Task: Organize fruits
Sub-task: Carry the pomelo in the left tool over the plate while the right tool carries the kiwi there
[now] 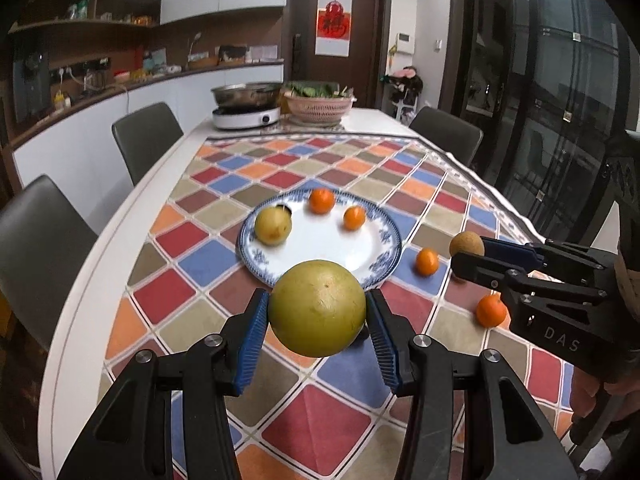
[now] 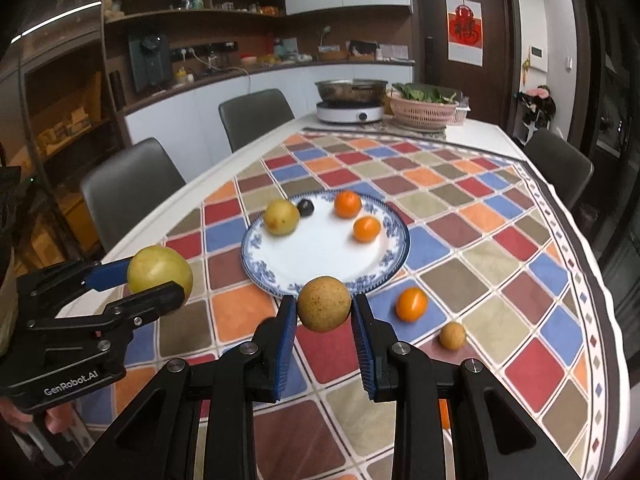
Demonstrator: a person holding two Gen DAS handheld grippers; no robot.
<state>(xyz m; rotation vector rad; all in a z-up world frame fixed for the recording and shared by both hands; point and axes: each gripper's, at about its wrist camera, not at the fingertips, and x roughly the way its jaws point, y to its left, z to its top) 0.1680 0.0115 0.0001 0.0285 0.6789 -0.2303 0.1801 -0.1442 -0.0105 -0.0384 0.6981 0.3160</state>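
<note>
Both fruits are being carried above the surface toward the plate (image 2: 394,256), the left tongs (image 1: 318,312) clamping a yellow-green fruit (image 1: 318,308) and the right tongs (image 2: 324,310) a small brown fruit (image 2: 324,304), each needing a gentle lowering onto bare china.

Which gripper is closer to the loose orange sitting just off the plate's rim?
Right. The right gripper, shut on a brown fruit, hangs just beside the orange. The left gripper, holding a yellow-green fruit, is across the plate's near rim.
</note>
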